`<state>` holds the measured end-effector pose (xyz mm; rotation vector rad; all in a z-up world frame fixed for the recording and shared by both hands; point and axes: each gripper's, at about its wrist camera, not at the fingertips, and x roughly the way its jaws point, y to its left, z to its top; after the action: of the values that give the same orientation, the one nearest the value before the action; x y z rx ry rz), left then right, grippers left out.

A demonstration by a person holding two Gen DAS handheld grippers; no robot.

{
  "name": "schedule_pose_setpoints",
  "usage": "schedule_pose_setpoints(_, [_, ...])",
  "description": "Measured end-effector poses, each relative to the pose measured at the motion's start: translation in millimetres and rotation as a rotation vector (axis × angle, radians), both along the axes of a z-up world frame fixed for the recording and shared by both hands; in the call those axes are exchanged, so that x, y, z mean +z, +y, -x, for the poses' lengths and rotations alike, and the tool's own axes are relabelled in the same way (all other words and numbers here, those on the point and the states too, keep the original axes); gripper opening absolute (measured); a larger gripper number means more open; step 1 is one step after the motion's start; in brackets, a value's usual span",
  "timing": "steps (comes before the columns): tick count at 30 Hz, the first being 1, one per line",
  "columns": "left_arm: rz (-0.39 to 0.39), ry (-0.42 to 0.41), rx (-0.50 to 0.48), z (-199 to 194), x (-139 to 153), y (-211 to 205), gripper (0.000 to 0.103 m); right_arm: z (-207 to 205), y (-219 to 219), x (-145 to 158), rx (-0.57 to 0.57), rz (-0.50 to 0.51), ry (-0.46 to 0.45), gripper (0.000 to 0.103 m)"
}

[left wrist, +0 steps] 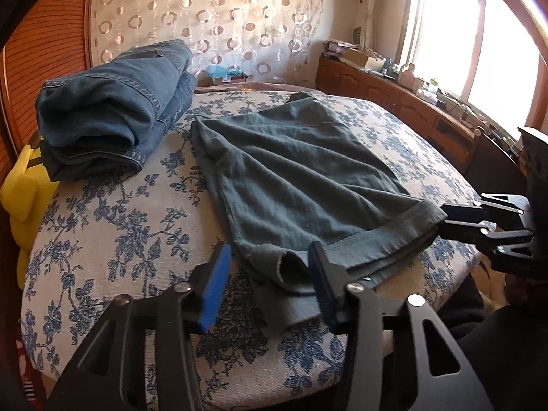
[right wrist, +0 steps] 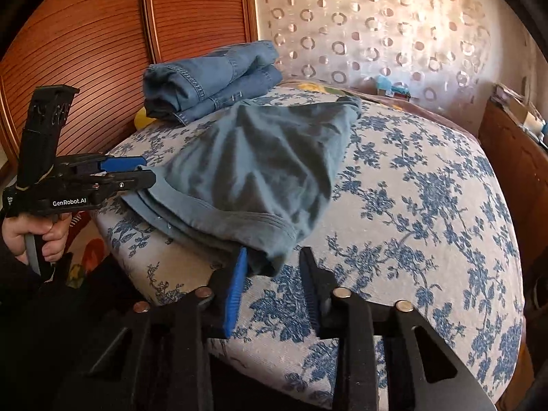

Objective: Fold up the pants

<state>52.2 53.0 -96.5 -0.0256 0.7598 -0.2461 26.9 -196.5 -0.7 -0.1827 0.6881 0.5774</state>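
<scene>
Grey-green pants [left wrist: 294, 178] lie spread on the floral bed [left wrist: 113, 226], hem end toward me; they also show in the right wrist view [right wrist: 246, 171]. My left gripper [left wrist: 269, 267] is open, its jaws on either side of the near left hem corner. It also shows in the right wrist view [right wrist: 145, 171], at the hem's left edge. My right gripper [right wrist: 274, 267] is open, its jaws around the near right hem corner. It also shows in the left wrist view [left wrist: 445, 217], touching the hem's right end.
A stack of folded blue jeans [left wrist: 113, 109] sits at the bed's far left, also in the right wrist view [right wrist: 212, 78]. A yellow object [left wrist: 24, 185] lies beside it. A wooden sideboard [left wrist: 411, 102] runs along the right under the window.
</scene>
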Motion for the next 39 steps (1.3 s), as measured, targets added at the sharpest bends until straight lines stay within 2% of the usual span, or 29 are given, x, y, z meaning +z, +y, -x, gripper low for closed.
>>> schedule_pose_setpoints(2, [0.003, 0.005, -0.007, -0.9, -1.4, -1.1, 0.038, 0.9, 3.5, -0.2, 0.009, 0.008, -0.013, 0.008])
schedule_pose_setpoints(3, [0.004, 0.009, -0.007, -1.4, -2.4, -1.4, 0.033, 1.7, 5.0, -0.5, 0.010, 0.015, -0.022, 0.006])
schedule_pose_setpoints(6, [0.005, 0.005, -0.002, 0.2, -2.4, -1.4, 0.022, 2.6, 2.7, -0.7, 0.017, 0.005, -0.020, 0.003])
schedule_pose_setpoints(10, [0.027, -0.027, -0.004, 9.9, 7.4, 0.1, 0.013, 4.0, -2.4, 1.6, 0.016, -0.011, -0.023, 0.002])
schedule_pose_setpoints(16, [0.007, -0.040, -0.022, 29.4, 14.8, -4.2, 0.013, 9.3, -9.2, 4.3, 0.027, -0.038, -0.018, 0.002])
schedule_pose_setpoints(20, [-0.014, -0.003, -0.012, 32.0, 3.9, -1.9, 0.013, 9.9, -11.5, -1.4, 0.029, -0.032, 0.003, 0.001])
schedule_pose_setpoints(24, [0.006, 0.016, -0.002, 29.1, 0.2, 2.0, 0.013, 8.5, -15.1, -4.8, 0.026, -0.038, 0.026, 0.001])
schedule_pose_setpoints(29, [-0.004, 0.003, 0.001, 29.5, 6.4, 0.8, 0.021, 6.4, -19.6, 2.3, 0.009, -0.063, 0.019, 0.001])
schedule_pose_setpoints(32, [-0.010, -0.011, 0.020, 27.8, 9.0, 2.5, 0.033, 7.6, -18.8, 7.4, 0.002, -0.085, 0.004, 0.001])
schedule_pose_setpoints(34, [-0.003, -0.021, 0.029, 25.6, 10.6, 4.3, 0.052, 6.8, -16.2, 11.2, -0.004, -0.093, -0.011, 0.002])
schedule_pose_setpoints(35, [-0.001, -0.026, 0.037, 23.5, 10.8, 5.4, 0.056, 6.9, -14.6, 12.2, -0.008, -0.092, -0.019, 0.003])
schedule_pose_setpoints(37, [0.004, -0.026, 0.041, 20.3, 10.9, 6.5, 0.072, 4.9, -10.7, 14.4, -0.016, -0.095, -0.031, 0.007])
schedule_pose_setpoints(38, [0.007, -0.026, 0.039, 18.6, 10.6, 6.9, 0.075, 3.4, -8.3, 14.9, -0.018, -0.096, -0.035, 0.011])
schedule_pose_setpoints(39, [0.009, -0.029, 0.039, 17.2, 10.5, 6.6, 0.078, 1.8, -5.7, 14.8, -0.023, -0.096, -0.040, 0.023])
